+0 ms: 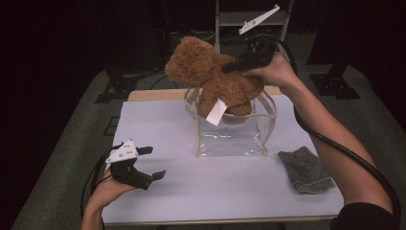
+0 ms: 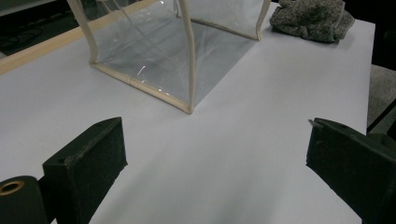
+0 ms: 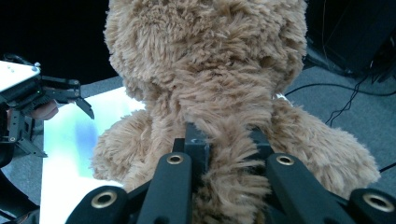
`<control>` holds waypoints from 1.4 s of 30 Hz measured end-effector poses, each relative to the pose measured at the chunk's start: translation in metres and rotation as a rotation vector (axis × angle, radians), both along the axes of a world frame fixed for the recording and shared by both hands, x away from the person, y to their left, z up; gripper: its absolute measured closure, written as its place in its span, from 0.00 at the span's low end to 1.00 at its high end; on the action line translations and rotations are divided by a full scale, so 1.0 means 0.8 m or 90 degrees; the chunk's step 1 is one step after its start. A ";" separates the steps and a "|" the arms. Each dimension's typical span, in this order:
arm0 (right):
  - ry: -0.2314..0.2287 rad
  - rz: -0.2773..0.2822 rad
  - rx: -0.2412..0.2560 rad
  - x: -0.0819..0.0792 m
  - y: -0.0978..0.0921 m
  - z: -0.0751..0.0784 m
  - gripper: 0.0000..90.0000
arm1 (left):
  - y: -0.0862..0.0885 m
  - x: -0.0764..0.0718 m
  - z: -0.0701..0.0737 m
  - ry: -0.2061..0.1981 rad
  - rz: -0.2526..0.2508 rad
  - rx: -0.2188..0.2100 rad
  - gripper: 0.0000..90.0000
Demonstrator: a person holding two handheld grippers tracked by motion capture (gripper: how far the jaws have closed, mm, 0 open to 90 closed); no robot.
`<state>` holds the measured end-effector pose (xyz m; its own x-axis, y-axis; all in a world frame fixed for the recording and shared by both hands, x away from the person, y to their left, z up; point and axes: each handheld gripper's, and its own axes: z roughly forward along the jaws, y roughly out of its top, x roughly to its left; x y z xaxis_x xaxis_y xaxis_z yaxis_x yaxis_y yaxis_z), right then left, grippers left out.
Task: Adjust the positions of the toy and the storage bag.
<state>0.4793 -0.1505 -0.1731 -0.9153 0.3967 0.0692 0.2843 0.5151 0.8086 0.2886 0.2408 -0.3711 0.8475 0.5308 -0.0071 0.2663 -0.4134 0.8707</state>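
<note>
Fur and clear plastic sit at the centre of my high view: my right gripper (image 1: 229, 68) is clenched on a brown teddy bear (image 1: 215, 76), holding it up in the air directly above the open top of a clear bag (image 1: 232, 136) with cream trim, the bear's lower end just inside the ring of the bag's handles. A white tag (image 1: 216, 113) hangs from the bear over the bag's mouth. The bag stands upright toward the far middle of the white table (image 1: 191, 191), and a grey cloth (image 1: 305, 168) lies to its right, near but apart from it. My left gripper (image 1: 154, 163) rests low at the near left of the table, jaws spread wide with nothing between them, well apart from the bag. From the left gripper view I see my two black jaws parted over bare tabletop (image 2: 233, 154), the bag (image 2: 177, 51) ahead with one corner toward me, and the grey cloth (image 2: 310, 18) beyond it at the far edge. In the right gripper view the bear (image 3: 210, 93) is right in front of me, my jaws pressed into the fur at its middle, gripping it firmly; my left gripper (image 3: 81, 100) shows farther off at the left, spread wide over the table (image 3: 74, 140).
</note>
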 end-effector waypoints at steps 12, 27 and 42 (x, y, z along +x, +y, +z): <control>0.046 -0.060 0.023 0.018 -0.030 -0.041 0.85 | 0.000 0.000 -0.002 0.004 -0.002 0.004 0.04; 0.065 -0.120 0.082 0.028 -0.052 -0.037 0.85 | -0.001 0.000 -0.004 0.007 -0.005 0.008 0.04; 0.038 -0.176 0.083 0.032 -0.051 -0.038 0.85 | -0.002 -0.002 -0.004 0.008 -0.007 0.011 0.04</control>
